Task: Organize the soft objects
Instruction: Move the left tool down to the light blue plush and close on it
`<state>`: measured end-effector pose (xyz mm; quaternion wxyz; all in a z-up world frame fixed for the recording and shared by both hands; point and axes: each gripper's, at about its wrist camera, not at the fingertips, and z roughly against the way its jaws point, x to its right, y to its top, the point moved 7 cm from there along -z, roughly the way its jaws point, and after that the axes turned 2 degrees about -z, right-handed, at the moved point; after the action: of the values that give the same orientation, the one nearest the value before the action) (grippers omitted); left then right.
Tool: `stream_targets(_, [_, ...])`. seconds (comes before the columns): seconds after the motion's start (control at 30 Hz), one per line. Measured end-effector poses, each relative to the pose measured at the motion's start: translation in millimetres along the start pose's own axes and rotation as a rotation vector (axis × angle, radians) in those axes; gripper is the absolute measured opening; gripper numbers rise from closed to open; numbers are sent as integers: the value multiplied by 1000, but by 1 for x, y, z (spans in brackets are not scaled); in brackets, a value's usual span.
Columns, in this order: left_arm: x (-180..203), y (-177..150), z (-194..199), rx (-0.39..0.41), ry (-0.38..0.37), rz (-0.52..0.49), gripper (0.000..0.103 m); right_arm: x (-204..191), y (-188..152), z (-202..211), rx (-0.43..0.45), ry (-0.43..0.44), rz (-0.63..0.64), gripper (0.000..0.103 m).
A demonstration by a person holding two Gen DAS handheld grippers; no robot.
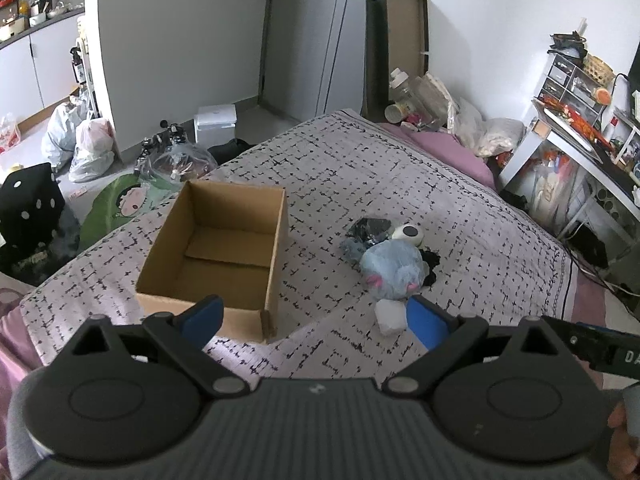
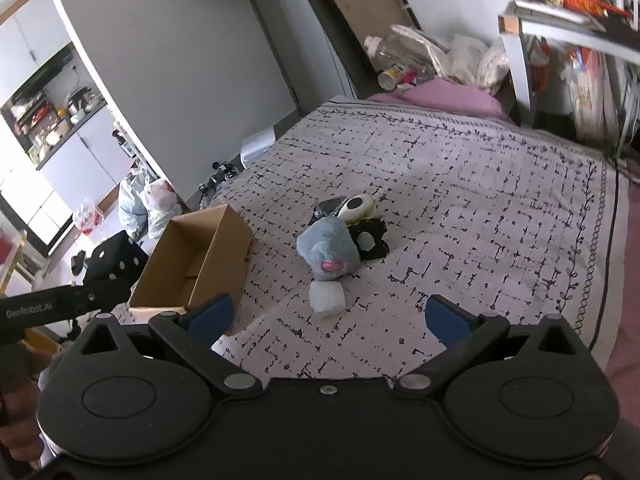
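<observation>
On the bed point(image 1: 400, 184), the empty cardboard box point(image 1: 224, 248) sits left of the soft pile. The blue plush toy point(image 2: 328, 252) and white foam piece point(image 2: 327, 298) lie straight ahead of the right tool point(image 2: 328, 316), nearer it; both tools, including the left tool point(image 1: 316, 316), are spread and empty.

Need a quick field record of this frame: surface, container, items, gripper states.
surface: bed with black-on-white patterned cover
container: open brown cardboard box, nothing visible inside
items: blue-grey plush toy, small white foam block, cream oval toy with dark spot, black soft pieces, clustered beside the box
left hand-held gripper: open, holding nothing
right hand-held gripper: open, holding nothing
</observation>
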<state>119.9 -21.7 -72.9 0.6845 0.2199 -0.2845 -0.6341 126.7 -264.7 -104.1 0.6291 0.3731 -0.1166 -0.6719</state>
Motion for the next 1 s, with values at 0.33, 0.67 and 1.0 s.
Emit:
stream_targets(0.33, [16, 18, -29, -28, -1, -16, 97, 11, 25, -27, 7, 30, -66, 103])
stream_targets(0.67, [33, 40, -61, -16, -15, -8, 95, 35, 45, -58, 2, 84, -199, 99])
stream_targets(1.0, [49, 45, -105, -68, -32, 16, 78, 63, 41, -105, -31, 91, -357, 75])
